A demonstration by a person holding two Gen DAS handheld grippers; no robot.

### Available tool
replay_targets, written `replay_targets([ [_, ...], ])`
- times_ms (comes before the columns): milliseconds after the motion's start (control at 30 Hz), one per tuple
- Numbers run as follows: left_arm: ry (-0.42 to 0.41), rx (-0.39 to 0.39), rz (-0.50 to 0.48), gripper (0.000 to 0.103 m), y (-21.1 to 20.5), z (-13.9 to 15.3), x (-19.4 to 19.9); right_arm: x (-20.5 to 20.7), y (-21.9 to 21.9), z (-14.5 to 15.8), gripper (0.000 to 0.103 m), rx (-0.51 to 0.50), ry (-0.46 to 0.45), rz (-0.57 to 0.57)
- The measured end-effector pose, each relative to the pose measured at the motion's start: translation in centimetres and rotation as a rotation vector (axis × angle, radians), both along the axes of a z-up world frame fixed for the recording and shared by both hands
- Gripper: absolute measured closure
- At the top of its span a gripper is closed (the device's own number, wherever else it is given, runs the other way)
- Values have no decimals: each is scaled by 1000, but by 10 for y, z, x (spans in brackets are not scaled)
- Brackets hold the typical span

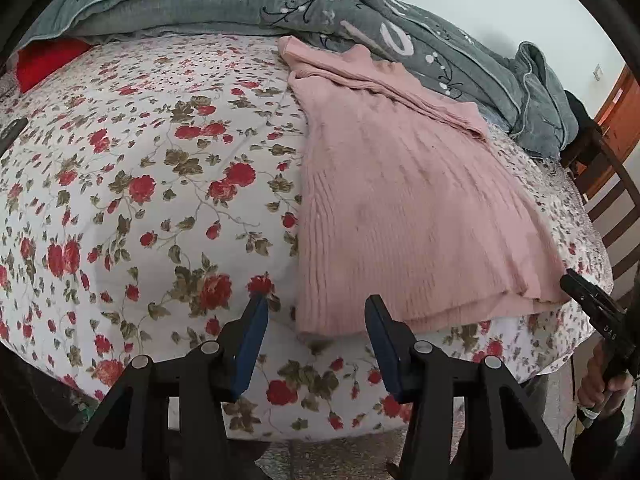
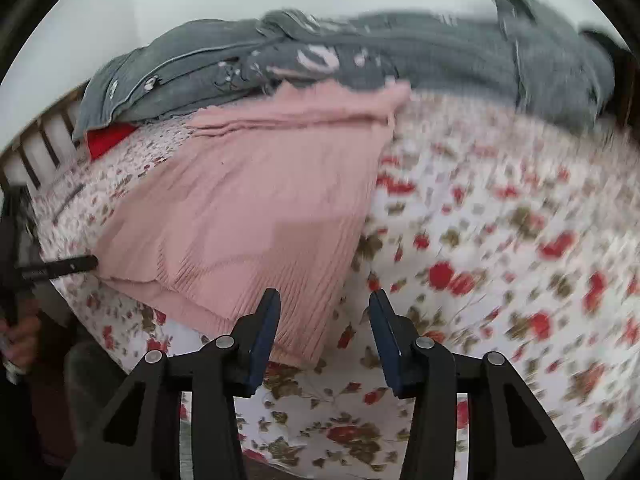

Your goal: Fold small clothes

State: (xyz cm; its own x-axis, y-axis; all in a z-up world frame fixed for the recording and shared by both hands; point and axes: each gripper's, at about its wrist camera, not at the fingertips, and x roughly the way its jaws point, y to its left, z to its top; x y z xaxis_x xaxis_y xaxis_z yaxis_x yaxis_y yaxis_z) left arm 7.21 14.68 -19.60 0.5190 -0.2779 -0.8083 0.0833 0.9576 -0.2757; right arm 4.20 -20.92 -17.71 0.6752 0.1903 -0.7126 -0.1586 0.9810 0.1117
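Observation:
A pink ribbed knit garment point(image 1: 400, 200) lies flat on the floral bedsheet point(image 1: 160, 184), its sleeves folded in across the top. My left gripper point(image 1: 316, 312) is open and empty, just in front of the garment's near left corner. My right gripper point(image 2: 324, 304) is open and empty, just in front of the garment's point(image 2: 248, 208) near right corner. The right wrist view is blurred. The right gripper also shows at the right edge of the left wrist view point(image 1: 592, 300), and the left gripper at the left edge of the right wrist view point(image 2: 60, 266).
A grey patterned quilt point(image 1: 360, 12) is bunched along the far side of the bed. A red cloth point(image 1: 44, 60) lies at the far left. A wooden chair point(image 1: 612, 192) stands to the right of the bed. The bed's near edge point(image 1: 320, 420) is below the grippers.

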Motion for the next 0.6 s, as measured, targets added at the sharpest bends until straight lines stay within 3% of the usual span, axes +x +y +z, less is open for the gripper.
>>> replay_targets([
  [100, -15, -11, 3, 54, -2, 4, -4, -10, 10, 14, 54, -17, -66, 37],
  [233, -30, 32, 2, 53, -11, 8, -7, -18, 36, 15, 50, -30, -118, 157],
  [333, -43, 50, 21, 53, -11, 10, -6, -16, 60, -9, 50, -95, -106, 245],
  [433, -51, 69, 36, 53, -8, 12, -5, -4, 69, -42, 50, -172, -48, 231],
  [467, -52, 68, 39, 53, -5, 12, -4, -5, 69, -48, 51, -182, -69, 225],
  [533, -54, 66, 40, 52, -2, 12, -4, -11, 66, -46, 65, -184, -114, 207],
  [600, -56, 64, 39, 52, 2, 12, -2, -11, 60, -43, 92, -177, -121, 194],
])
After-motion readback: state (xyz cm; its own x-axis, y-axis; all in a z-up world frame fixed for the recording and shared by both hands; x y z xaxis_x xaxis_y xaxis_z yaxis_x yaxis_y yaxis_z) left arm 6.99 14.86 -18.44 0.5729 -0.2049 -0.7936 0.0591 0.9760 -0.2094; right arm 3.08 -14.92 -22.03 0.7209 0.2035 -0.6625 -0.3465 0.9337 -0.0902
